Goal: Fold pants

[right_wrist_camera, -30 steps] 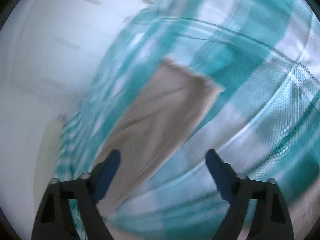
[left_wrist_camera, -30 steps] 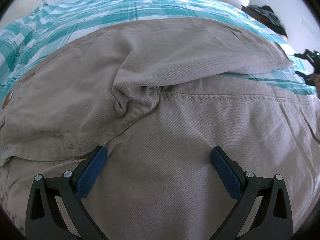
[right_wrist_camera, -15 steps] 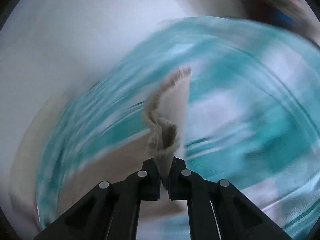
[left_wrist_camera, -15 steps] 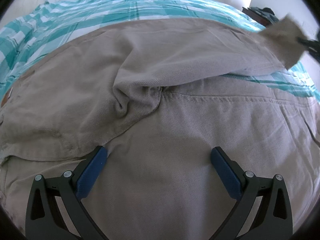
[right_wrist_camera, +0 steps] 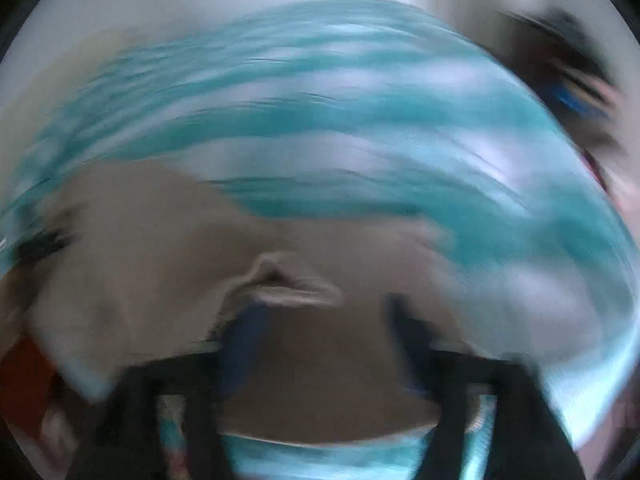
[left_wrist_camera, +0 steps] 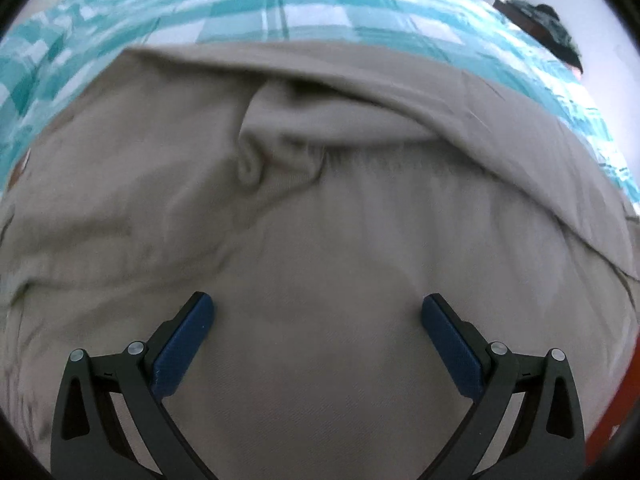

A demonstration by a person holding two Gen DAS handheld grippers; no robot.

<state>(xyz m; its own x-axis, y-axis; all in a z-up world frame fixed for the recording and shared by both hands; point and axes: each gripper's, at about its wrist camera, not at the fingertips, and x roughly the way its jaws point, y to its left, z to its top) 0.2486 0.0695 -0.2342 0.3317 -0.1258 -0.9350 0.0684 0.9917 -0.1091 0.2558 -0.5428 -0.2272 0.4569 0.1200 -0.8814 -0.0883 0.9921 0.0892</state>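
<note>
The beige pants (left_wrist_camera: 320,220) are lying spread over a bed covered in a teal-and-white checked sheet (left_wrist_camera: 280,12), filling most of the left wrist view. One leg is lying folded across the other, its edge running as a long diagonal from the far left down toward the right, where it is overhanging the lower layer. Near the middle, at the crotch, the cloth is bunching into a small knot of creases (left_wrist_camera: 256,160). The fabric on the near side is lying fairly flat, with soft wrinkles at the left. A dark heap of things (left_wrist_camera: 548,28) is sitting at the far right past the bed.

The left gripper (left_wrist_camera: 318,312) is pointing steeply down over the flat near part of the pants. Its blue pads (left_wrist_camera: 182,344) are standing wide apart with only smooth cloth showing between them, gripping nothing; whether the tips are pressing on the fabric I cannot tell.

The right wrist view is heavily blurred. The right gripper (right_wrist_camera: 320,320) is hanging over a beige stretch of the pants with the checked sheet beyond and at the near edge. Its jaws have just been opening and are now standing well apart; a small raised fold of cloth (right_wrist_camera: 288,284) is lying just beyond the left finger (right_wrist_camera: 244,340), no longer pinched.
</note>
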